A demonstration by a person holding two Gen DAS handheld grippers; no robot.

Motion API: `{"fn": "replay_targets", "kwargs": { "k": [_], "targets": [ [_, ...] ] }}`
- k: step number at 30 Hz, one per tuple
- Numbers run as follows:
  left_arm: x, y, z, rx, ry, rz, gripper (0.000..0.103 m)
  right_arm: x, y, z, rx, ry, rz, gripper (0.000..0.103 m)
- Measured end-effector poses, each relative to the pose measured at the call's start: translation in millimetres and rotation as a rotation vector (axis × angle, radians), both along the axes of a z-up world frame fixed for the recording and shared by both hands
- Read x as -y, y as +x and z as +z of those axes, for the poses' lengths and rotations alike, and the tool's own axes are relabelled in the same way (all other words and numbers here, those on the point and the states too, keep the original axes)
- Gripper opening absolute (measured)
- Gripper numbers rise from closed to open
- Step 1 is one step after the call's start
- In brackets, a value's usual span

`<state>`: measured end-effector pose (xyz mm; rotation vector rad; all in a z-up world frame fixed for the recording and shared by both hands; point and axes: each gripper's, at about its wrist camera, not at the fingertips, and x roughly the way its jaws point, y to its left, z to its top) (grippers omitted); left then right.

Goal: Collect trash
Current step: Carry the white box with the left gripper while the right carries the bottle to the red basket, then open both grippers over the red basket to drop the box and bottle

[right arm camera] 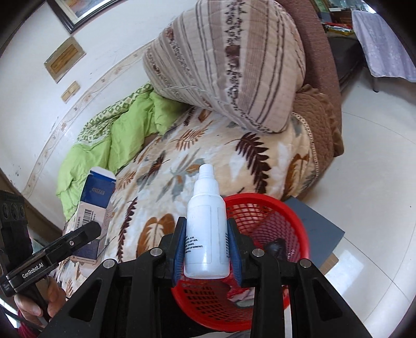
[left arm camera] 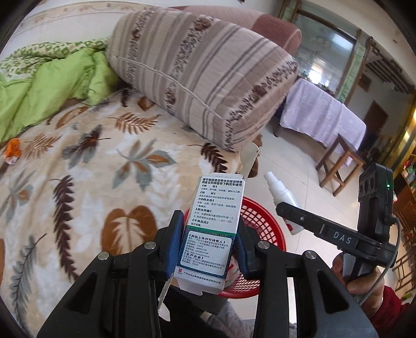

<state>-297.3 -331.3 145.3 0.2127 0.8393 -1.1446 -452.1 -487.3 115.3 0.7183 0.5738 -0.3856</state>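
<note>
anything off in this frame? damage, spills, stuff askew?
No spills. The white printed medicine carton clamped in the left gripper has its top flap torn open and sticking up. An orange scrap lies loose on the leaf-print blanket. The white plastic spray bottle in the right gripper looks intact.

**A bed, bedding and furniture around it**

A plush cream blanket printed with brown and grey leaves [left arm camera: 85, 166] covers the bed. On it rests a large folded quilt in beige and brown stripes [left arm camera: 202, 75], and beside that lies a crumpled lime-green duvet [left arm camera: 52, 88]. Near the blanket's left edge sits a small orange object [left arm camera: 13, 150], too blurred to identify. Across the pale tiled floor [right arm camera: 364, 161] stand a table draped in a lilac cloth [left arm camera: 322, 119] and a dark wooden stool [left arm camera: 340, 166]. A dark-framed picture [right arm camera: 75, 10] hangs on the white wall.
</note>
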Motion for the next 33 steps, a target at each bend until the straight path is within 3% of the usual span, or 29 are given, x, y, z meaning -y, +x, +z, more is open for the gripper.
{"fn": "replay_targets", "kwargs": {
  "k": [2,3,5,8,15,23,33],
  "targets": [
    [11,-4,-3,-0.002,0.005,-0.023,0.039,4,-1,-3,-0.013,0.0,-0.013,0.032],
    [15,-5,-4,-0.009,0.004,-0.031,0.05,7,-2,-5,-0.018,-0.001,-0.023,0.034],
    [18,-5,-5,-0.019,-0.005,-0.035,0.059,12,-5,-6,-0.024,-0.002,-0.046,0.045],
    [14,-3,-5,-0.006,-0.008,-0.043,0.059,16,-11,-3,-0.018,-0.016,-0.059,0.045],
    [-21,23,0,-0.013,-0.026,0.043,0.06,6,11,1,-0.008,-0.013,0.005,0.049],
    [-92,64,6,0.012,-0.027,0.195,0.062,-52,89,17,0.011,-0.045,0.22,0.054],
    [-207,141,2,-0.015,-0.05,0.48,0.063,-145,211,15,-0.024,-0.092,0.485,0.054]
  ]
}}
